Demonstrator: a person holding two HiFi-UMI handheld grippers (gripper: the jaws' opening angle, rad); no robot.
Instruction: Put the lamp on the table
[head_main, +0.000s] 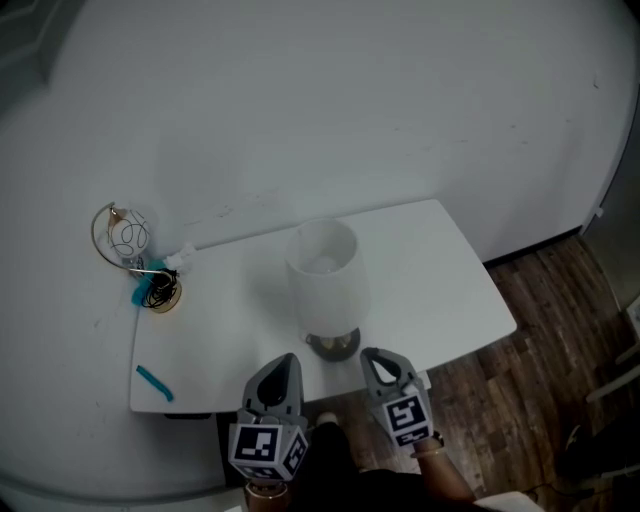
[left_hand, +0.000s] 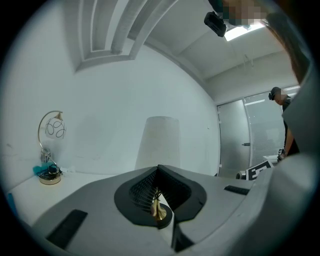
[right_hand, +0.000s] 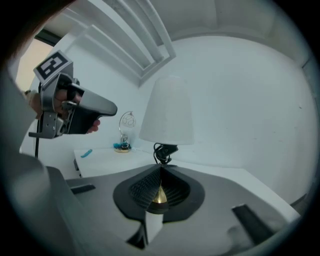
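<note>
Two claws are held at the near edge of the white counter (head_main: 440, 270): the left claw (head_main: 285, 362) to the near left of the lamp (head_main: 322, 280) and the right claw (head_main: 372, 357) to its near right. Each claw's jaws are seen pressed together in its own view, and nothing is clamped between them. The lamp is set upright on the counter, about midway along it and close to the near edge, with its white shade (head_main: 325, 262) above a dark round base (head_main: 333, 345). Both claws are pointed toward that base and lie just beside it; whether the right one touches it cannot be told. A black cord (right_hand: 162, 151) is seen bunched under the shade in the right gripper view. At the far left corner of the counter a wire ornament (head_main: 122, 236) shaped like a bulb is placed against the white wall (head_main: 350, 100), with teal and black bits gathered at its gold foot. A small teal strip (head_main: 153, 381) is laid near the left near corner, well apart from the lamp. Dark wooden floor (head_main: 560, 320) is seen to the right of the counter.
</note>
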